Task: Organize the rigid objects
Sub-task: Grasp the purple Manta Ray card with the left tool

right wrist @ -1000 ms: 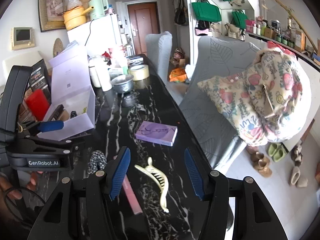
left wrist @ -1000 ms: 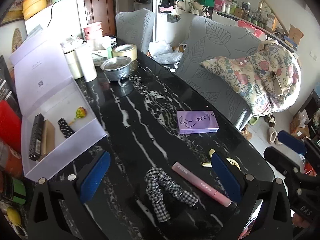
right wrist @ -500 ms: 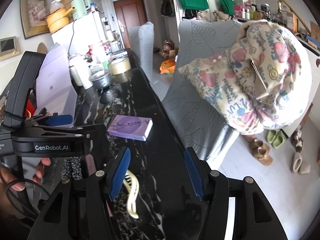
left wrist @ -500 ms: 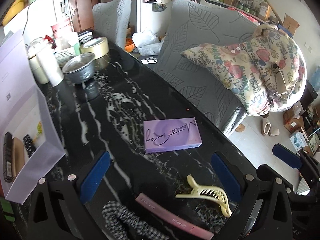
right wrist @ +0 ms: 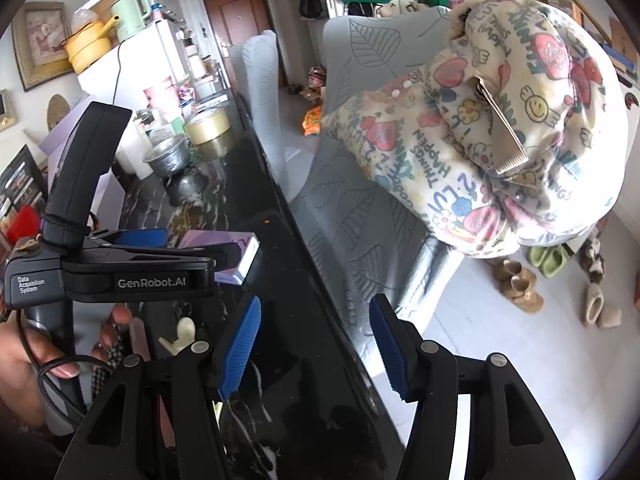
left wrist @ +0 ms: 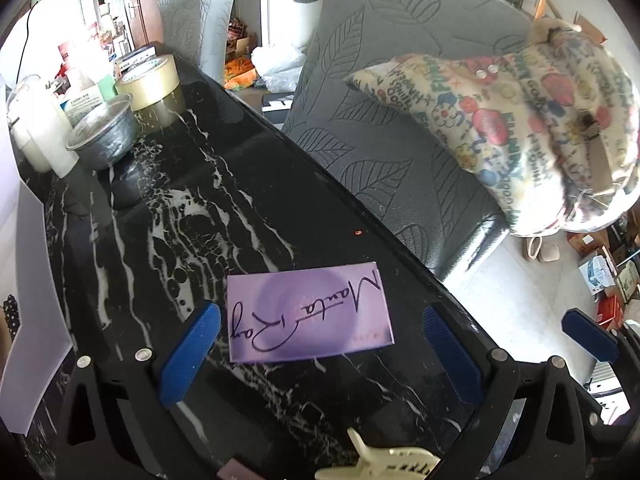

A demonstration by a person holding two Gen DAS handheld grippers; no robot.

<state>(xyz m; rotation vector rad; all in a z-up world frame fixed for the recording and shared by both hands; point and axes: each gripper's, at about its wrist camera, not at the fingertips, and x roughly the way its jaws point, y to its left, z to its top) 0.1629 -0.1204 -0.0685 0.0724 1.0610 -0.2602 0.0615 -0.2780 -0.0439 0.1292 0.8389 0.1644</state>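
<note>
Nearest the left wrist camera, a cream hair claw clip [left wrist: 376, 466] and the end of a pink tube [left wrist: 236, 473] are seen on the black marble table [left wrist: 280, 208], low in the frame. Just beyond them the left gripper [left wrist: 320, 344] is held with its jaws spread wide, and the purple box [left wrist: 308, 312] lies flat between the blue pads, close to the table's right edge, touched by neither pad as far as can be told. The box is judged light and stiff, probably card with a smooth lid that may slip; a grip across its two short ends, low on the side walls, is suggested. The right gripper [right wrist: 316, 344] is also held released and empty, over the table's right edge. Nothing is seen blocking the box. Towards the far end a metal bowl [left wrist: 104, 134], a tape roll [left wrist: 150, 82] and white bottles [left wrist: 38, 128] are grouped, well apart; a white open box [left wrist: 34, 300] is seen at the left edge
</note>
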